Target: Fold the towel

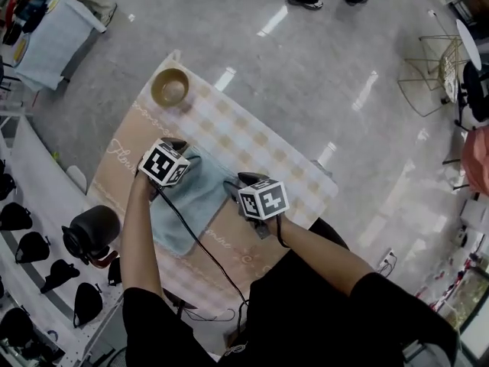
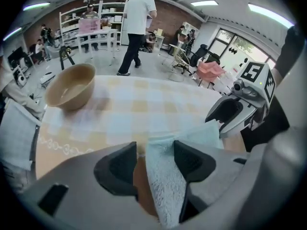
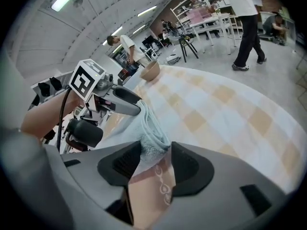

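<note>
Left claw (image 2: 156, 153) released, right claw (image 3: 156, 151) clenched on the one towel (image 1: 195, 193).
I count two claws at its far edge. Towel lies flat mid table (image 1: 260, 151); one bowl (image 1: 170, 87) at far left.

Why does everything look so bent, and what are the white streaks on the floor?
Head view: the streaks on the floor are ceiling lights mirrored on it. Left gripper view: a wide lens bows the room, darkens the corners, and the bowl looks smeared. Right gripper view: same bowing; the towel near the lens is soft.
</note>
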The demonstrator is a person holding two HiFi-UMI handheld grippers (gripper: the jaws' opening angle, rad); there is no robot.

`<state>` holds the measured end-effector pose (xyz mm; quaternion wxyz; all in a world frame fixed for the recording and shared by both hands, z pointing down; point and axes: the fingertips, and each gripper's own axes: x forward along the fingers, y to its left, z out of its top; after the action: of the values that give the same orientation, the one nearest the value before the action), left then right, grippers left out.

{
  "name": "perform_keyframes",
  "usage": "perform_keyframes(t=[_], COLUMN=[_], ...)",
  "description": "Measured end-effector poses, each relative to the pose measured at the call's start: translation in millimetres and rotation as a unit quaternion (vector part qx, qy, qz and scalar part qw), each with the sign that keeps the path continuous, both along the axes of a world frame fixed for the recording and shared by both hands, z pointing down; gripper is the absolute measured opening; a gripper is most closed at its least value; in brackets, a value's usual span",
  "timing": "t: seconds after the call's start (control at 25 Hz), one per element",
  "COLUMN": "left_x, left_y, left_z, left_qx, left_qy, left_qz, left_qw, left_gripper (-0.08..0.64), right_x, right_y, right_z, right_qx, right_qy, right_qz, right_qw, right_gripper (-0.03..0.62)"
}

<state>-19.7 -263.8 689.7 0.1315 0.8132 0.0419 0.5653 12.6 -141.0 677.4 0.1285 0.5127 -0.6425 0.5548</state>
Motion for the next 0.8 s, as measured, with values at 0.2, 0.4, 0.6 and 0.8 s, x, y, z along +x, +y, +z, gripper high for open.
perform_keyframes(t=[0.2, 0.4, 0.6, 0.8], left_x=[4.5, 1.9, 3.3, 2.2], left_y=[4.9, 11.4, 12.1, 9.0], left_z=[5.8, 8.1, 8.5, 9.3], left_qx=[-0.007, 0.001, 0.016, 0.018], left_qy=[-0.017, -0.020, -0.026, -0.018], left_qz=[0.035, 0.040, 0.040, 0.035], left_qw=[0.9992, 0.9990, 0.9987, 0.9991], left_gripper=[0.245, 0.232, 0.220, 0.170], right_x=[2.4, 1.1, 4.4, 4.4], right_y=[0.5, 1.7, 1.5, 2.1], right_z=[7.4, 9.4, 10.1, 13.9], right_qx=[-0.013, -0.015, -0.016, -0.011], right_qy=[0.002, 0.021, 0.047, 0.056], right_qz=[0.018, 0.021, 0.012, 0.003], right_qw=[1.000, 0.999, 0.999, 0.998], right_gripper=[0.189, 0.188, 0.164, 0.096])
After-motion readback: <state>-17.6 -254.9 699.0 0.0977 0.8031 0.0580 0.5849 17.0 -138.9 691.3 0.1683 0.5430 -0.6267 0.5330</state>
